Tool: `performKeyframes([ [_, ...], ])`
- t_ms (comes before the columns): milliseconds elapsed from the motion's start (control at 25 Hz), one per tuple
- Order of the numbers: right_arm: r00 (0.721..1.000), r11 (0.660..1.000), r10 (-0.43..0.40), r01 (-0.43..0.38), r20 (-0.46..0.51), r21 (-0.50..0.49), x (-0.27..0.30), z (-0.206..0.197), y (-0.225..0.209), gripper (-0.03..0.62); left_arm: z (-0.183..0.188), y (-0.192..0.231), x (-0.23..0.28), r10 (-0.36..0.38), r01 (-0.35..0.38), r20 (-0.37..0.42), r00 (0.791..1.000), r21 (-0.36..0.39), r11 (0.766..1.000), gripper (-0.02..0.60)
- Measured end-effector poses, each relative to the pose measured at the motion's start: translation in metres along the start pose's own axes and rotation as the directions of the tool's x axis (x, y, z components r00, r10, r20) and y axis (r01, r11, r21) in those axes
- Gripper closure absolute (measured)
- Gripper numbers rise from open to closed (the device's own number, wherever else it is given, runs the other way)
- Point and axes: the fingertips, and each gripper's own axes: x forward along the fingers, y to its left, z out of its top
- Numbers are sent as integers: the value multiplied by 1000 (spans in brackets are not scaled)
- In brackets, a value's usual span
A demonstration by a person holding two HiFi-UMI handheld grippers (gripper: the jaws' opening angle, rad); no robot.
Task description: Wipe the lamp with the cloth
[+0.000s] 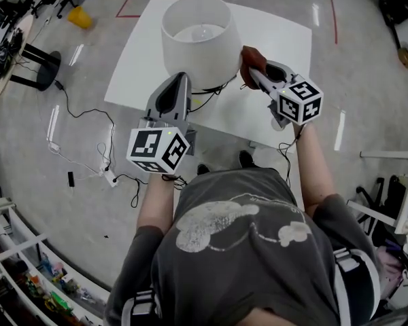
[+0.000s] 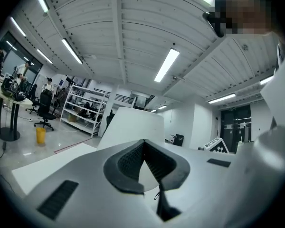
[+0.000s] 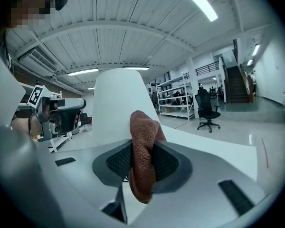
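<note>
Head view is showing the right tongs (image 1: 247,72) pinching the cloth (image 1: 250,54) just right of the upright lamp (image 1: 194,39) on the counter (image 1: 282,43), while the left tongs (image 1: 183,77), pressed together and empty, are hovering at its near side.

The lamp (image 1: 194,36) is plain white, as is the tabletop (image 1: 279,39). The cloth (image 3: 142,160) is rust-brown with a fine weave. The left gripper (image 1: 179,79) and right gripper (image 1: 250,72) are pale grey, with black-lined jaws and black-and-white square markers.
</note>
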Motion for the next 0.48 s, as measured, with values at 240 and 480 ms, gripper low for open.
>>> performKeyframes([
  [240, 992, 997, -62, 66, 114, -31, -24, 56, 10, 497, 9, 5, -5, -50, 50, 10, 999, -9, 999, 574],
  [480, 964, 984, -69, 108, 259, -142, -32, 137, 52, 497, 24, 15, -10, -105, 105, 24, 994, -10, 994, 574],
])
